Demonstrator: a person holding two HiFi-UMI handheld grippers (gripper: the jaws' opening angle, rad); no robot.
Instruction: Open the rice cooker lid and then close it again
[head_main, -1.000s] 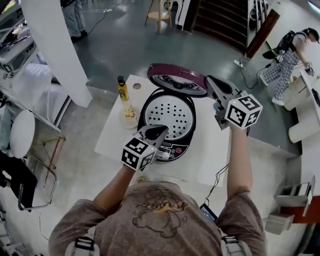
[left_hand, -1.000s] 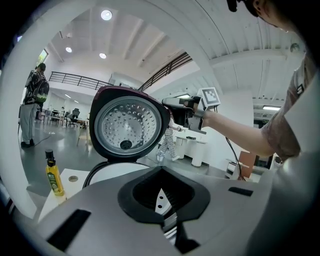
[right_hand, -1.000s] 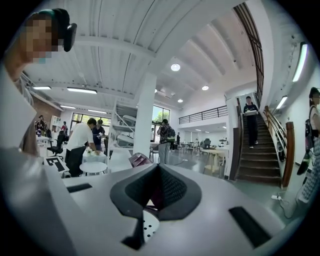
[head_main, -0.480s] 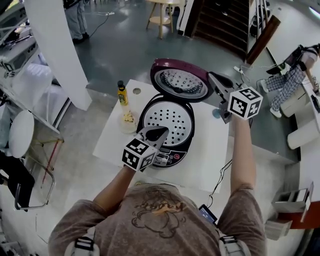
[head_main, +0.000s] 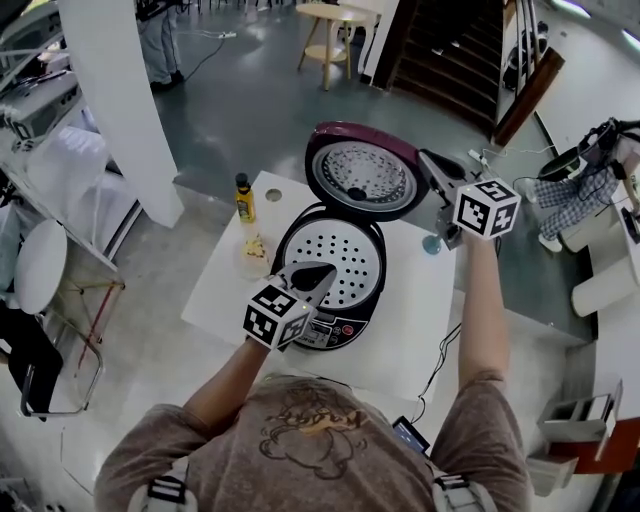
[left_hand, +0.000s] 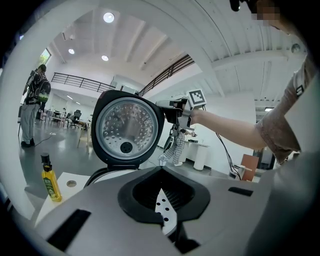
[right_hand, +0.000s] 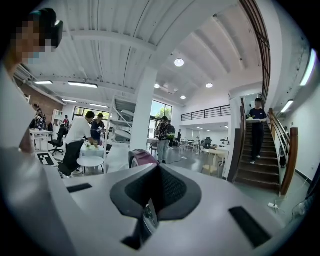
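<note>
Lid: the round maroon rice-cooker lid (head_main: 360, 180) is standing steeper than a second ago, so the opening is nearly done.
Right gripper (head_main: 428, 160): jaws together, empty, travelling beside the lid's rim.
Left gripper (head_main: 322, 270): jaws together, empty, hovering.

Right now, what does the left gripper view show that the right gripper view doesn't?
Only the left gripper view: the lid's dimpled metal underside, the yellow bottle and the right gripper beside the lid's edge. Only the right gripper view: the staircase and the white column. Both: part of the raised lid, though the right gripper view catches only its maroon outer shell.
</note>
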